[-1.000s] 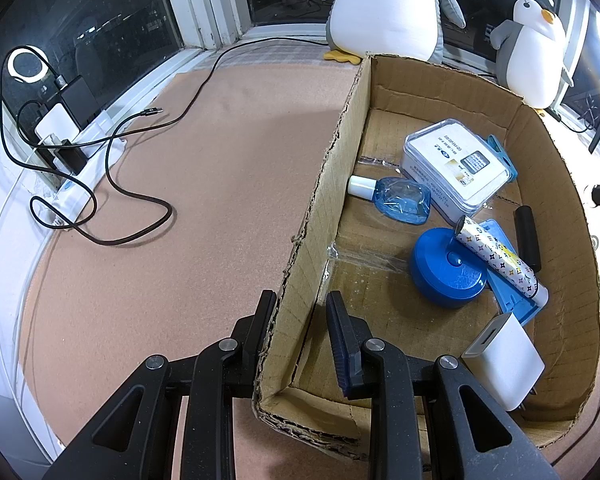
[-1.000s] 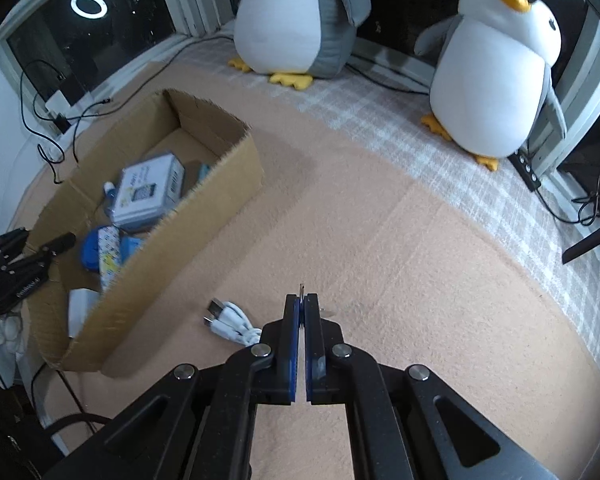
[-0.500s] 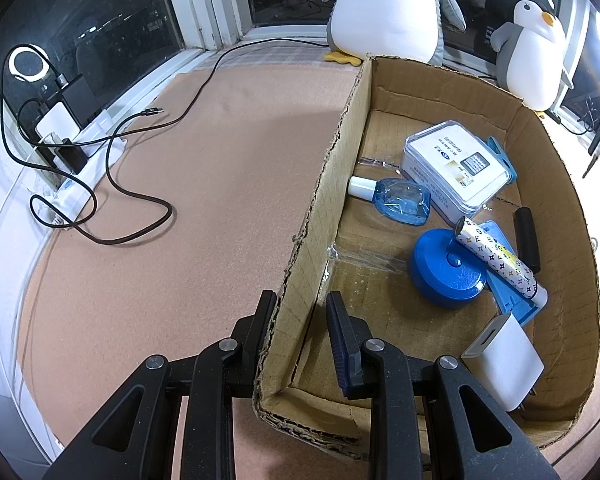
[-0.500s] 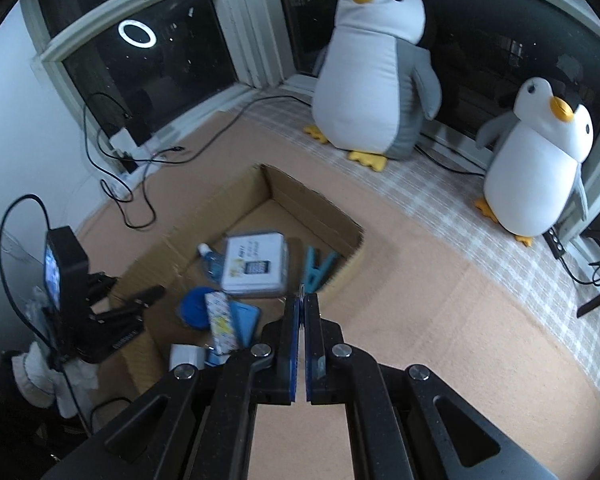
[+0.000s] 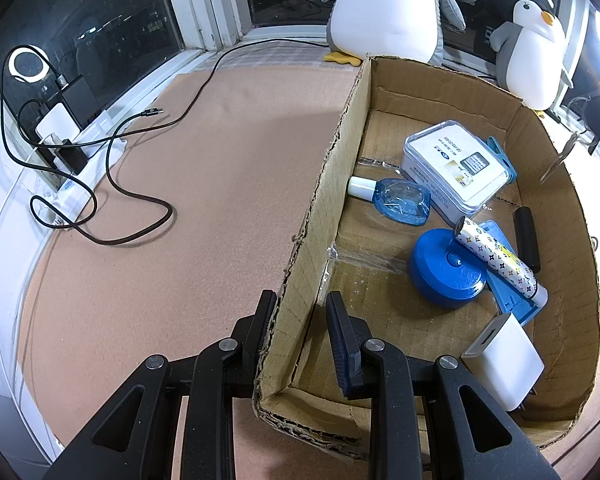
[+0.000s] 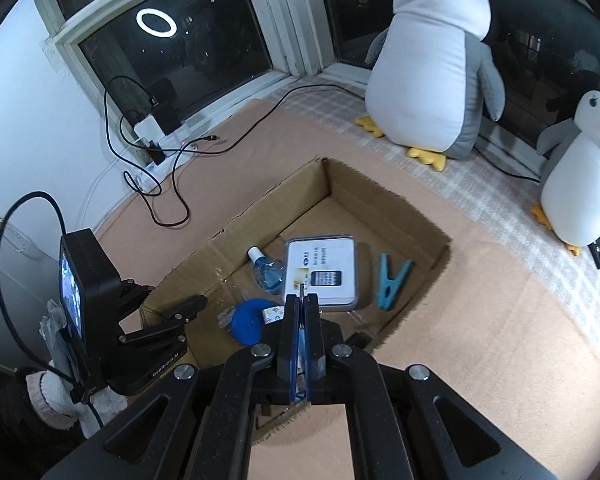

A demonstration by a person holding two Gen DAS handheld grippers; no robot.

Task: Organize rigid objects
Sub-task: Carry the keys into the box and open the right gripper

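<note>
A cardboard box (image 5: 332, 184) sits on the tan mat. It holds a white clear-cased box (image 5: 456, 168), a blue bottle (image 5: 400, 200), a round blue lid (image 5: 446, 268), a patterned tube (image 5: 500, 256), a black stick (image 5: 527, 238), a white charger (image 5: 504, 358) and a blue clothespin (image 6: 390, 280). My left gripper (image 5: 300, 312) straddles the box's left wall, fingers either side, with a gap on the inner side. My right gripper (image 6: 301, 300) hovers above the box (image 6: 428, 236), shut on a thin metal-tipped object (image 6: 301, 290).
Two plush penguins (image 6: 432, 64) (image 6: 580, 176) stand by the window. A black cable (image 5: 112, 184) loops across the mat on the left, running to a charger and power strip (image 5: 64, 124) at the window sill.
My right gripper rose from the mat beside the box, left the white cable behind, and now hovers over the box. The left gripper and box stayed put.
</note>
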